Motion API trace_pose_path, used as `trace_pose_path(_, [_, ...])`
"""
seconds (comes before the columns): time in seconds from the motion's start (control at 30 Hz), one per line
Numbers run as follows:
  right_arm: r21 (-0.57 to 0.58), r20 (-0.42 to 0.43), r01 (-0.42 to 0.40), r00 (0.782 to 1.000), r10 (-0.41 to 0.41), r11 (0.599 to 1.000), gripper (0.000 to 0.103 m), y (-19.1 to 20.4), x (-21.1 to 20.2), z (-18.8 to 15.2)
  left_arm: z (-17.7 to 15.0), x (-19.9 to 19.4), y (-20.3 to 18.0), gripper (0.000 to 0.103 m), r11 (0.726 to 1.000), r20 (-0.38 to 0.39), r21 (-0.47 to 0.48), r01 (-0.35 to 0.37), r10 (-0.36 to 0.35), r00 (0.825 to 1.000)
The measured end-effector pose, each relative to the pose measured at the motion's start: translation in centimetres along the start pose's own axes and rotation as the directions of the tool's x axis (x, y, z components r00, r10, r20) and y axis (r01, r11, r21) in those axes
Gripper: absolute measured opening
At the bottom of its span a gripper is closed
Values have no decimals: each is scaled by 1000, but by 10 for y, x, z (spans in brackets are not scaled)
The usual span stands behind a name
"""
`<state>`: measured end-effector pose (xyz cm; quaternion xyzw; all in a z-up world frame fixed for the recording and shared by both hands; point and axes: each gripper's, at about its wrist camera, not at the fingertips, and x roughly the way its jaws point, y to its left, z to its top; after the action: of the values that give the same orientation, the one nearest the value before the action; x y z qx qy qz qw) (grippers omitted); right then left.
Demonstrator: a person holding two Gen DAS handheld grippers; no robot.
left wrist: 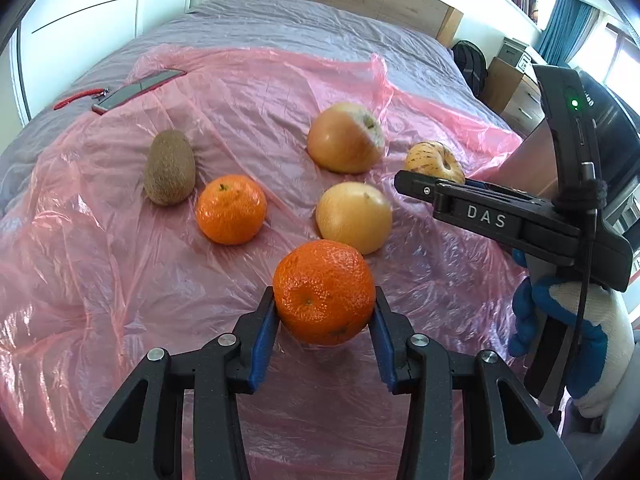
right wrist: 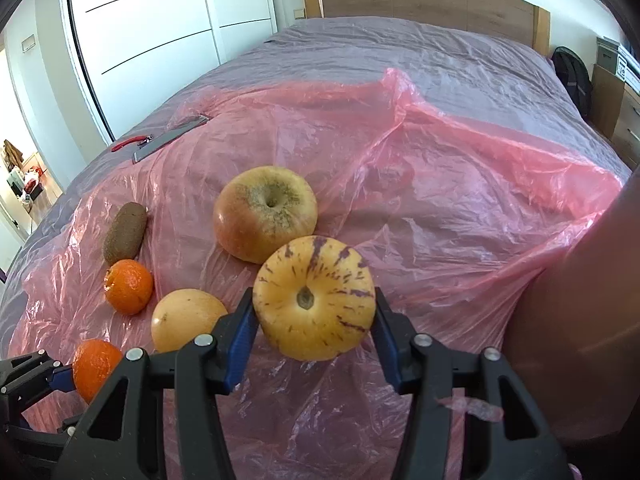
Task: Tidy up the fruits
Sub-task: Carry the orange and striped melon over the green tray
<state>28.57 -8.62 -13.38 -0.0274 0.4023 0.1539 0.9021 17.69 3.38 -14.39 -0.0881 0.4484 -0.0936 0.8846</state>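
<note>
My left gripper (left wrist: 324, 306) is shut on a mandarin (left wrist: 324, 292), its blue pads pressing both sides, low over the pink sheet. My right gripper (right wrist: 314, 312) is shut on a yellow fruit with purple streaks (right wrist: 314, 304), held slightly above the sheet. Lying loose on the sheet are a second mandarin (left wrist: 231, 209), a kiwi (left wrist: 170, 172), a reddish apple (left wrist: 345, 138) and a plain yellow fruit (left wrist: 354, 217). The left wrist view shows the right gripper (left wrist: 420, 182) from the side with the streaked fruit (left wrist: 438, 162) in it. The right wrist view shows the left gripper (right wrist: 60, 376) with its mandarin (right wrist: 96, 368).
A crinkled pink plastic sheet (left wrist: 120, 280) covers the near part of a grey bed (left wrist: 280, 20). A phone with a red lanyard (left wrist: 136, 90) lies at the far left. A gloved hand (left wrist: 560, 340) holds the right gripper. A backpack (left wrist: 472, 64) and drawers stand beyond the bed's right edge.
</note>
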Motion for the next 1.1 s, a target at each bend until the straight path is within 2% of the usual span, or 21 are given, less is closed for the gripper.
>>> trace_pose_path(0.3, [13, 46, -22, 999, 21, 1000, 47, 9, -59, -7, -1, -43, -14, 38, 999, 42, 16, -28, 28, 999])
trace_pose_path(0.57, [85, 50, -52, 998, 48, 995, 47, 12, -112, -53, -11, -91, -26, 38, 995, 69, 59, -77, 73, 995])
trace_pose_path(0.87, [96, 77, -36, 997, 28, 995, 47, 16, -174, -96, -27, -135, -58, 38, 990, 98, 108, -90, 80, 992])
trace_pose_path(1.1, [114, 105, 8, 994, -20, 994, 47, -4, -217, -115, -38, -155, -88, 38, 988, 111, 132, -75, 60, 992])
